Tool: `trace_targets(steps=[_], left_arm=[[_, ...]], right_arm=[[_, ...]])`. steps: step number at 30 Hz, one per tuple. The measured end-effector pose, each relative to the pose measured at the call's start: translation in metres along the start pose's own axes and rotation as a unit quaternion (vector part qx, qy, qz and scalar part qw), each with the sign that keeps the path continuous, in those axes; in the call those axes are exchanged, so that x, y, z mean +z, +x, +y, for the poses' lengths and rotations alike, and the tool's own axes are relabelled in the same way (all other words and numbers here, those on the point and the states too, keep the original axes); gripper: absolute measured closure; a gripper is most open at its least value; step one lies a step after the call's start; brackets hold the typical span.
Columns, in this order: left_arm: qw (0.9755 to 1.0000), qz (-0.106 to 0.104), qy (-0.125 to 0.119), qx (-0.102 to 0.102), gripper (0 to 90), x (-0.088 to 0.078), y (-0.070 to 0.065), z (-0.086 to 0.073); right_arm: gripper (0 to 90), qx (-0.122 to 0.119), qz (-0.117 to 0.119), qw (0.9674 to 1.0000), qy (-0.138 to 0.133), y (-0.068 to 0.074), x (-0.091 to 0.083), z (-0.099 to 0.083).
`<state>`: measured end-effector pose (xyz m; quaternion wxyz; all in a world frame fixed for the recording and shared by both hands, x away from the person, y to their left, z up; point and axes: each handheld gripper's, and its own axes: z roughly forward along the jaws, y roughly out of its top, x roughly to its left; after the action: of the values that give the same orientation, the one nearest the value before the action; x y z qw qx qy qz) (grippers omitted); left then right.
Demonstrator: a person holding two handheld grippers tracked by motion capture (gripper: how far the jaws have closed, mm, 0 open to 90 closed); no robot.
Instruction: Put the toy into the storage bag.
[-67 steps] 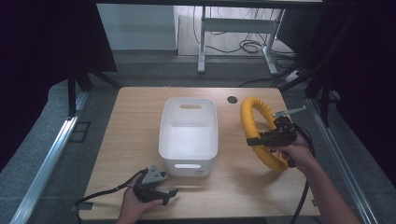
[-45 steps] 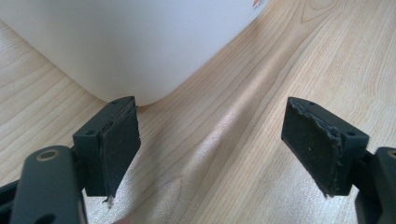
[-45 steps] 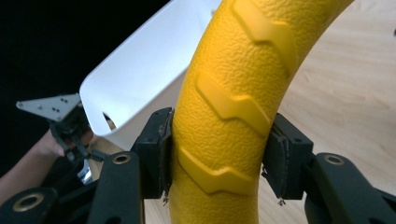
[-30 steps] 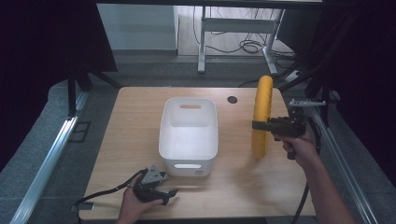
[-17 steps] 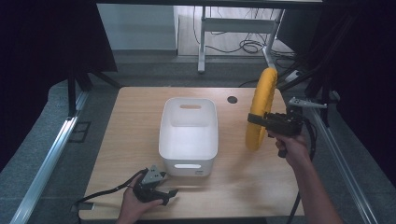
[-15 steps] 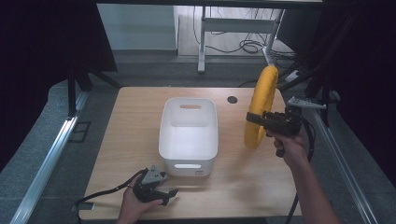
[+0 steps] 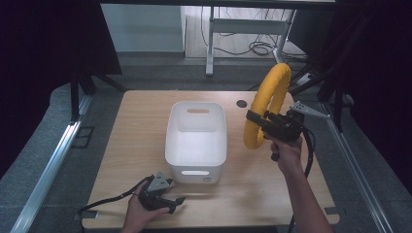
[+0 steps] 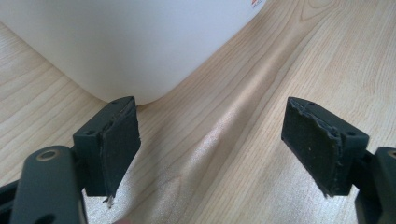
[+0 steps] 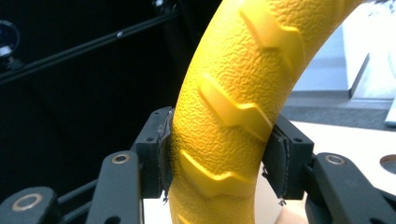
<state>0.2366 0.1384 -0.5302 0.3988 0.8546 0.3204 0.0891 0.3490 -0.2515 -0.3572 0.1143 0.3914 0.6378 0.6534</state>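
On the table (image 7: 121, 145), at the centre of the high view, stands one white bin (image 7: 196, 141), its long side running away from the camera, with one handle slot in the near wall and one in the far wall. One yellow ring (image 7: 266, 104) is present, right of centre in that view, standing on edge and lifted clear of the table, its top reaching past the table's far edge in the picture. One dark round hole (image 7: 241, 103) shows in the tabletop, upper right of the bin. Two grippers are counted, one per hand. The right gripper (image 7: 257, 118), right of centre, is clamped on the ring's lower part; in the right gripper view its pads (image 9: 164, 154) press both flanks of the ribbed ring (image 9: 233, 107), the jaws standing apart by the ring's thickness. The left gripper (image 7: 176, 200), at the lower left of the high view, rests on the table just before the bin's near wall. In the left gripper view its jaws stand wide apart with bare wood between them, and the bin's corner (image 8: 140, 46) lies just beyond the left pad (image 8: 119, 149); contact cannot be told.
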Motion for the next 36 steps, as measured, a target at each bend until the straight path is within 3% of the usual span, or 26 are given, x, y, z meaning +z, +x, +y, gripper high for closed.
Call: trace_targets(steps=[4, 7, 11, 17, 29, 36], left_arm=[[1.0, 0.0, 0.001, 0.001, 19.5, 0.001, 0.0, 0.0], [1.0, -0.001, 0.002, 0.001, 19.5, 0.001, 0.0, 0.0], [1.0, -0.001, 0.002, 0.001, 19.5, 0.001, 0.0, -0.001], [1.0, -0.002, 0.001, 0.0, 19.5, 0.001, -0.001, -0.001], [1.0, -0.002, 0.002, 0.0, 19.5, 0.002, -0.001, -0.001], [1.0, -0.003, 0.004, 0.001, 19.5, 0.002, -0.001, -0.001]], right_arm=[[48.3, -0.002, -0.019, 0.9995, -0.024, 0.008, 0.008, -0.002], [48.2, -0.026, -0.045, 0.9979, -0.037, 0.018, 0.02, -0.004], [48.2, -0.049, -0.061, 0.9958, -0.047, 0.027, 0.03, -0.005], [48.2, -0.054, -0.066, 0.9939, -0.07, 0.034, 0.036, -0.005], [48.1, -0.088, -0.106, 0.9852, -0.103, 0.044, 0.046, -0.004], [48.1, -0.096, -0.11, 0.9821, -0.119, 0.048, 0.047, -0.001]])
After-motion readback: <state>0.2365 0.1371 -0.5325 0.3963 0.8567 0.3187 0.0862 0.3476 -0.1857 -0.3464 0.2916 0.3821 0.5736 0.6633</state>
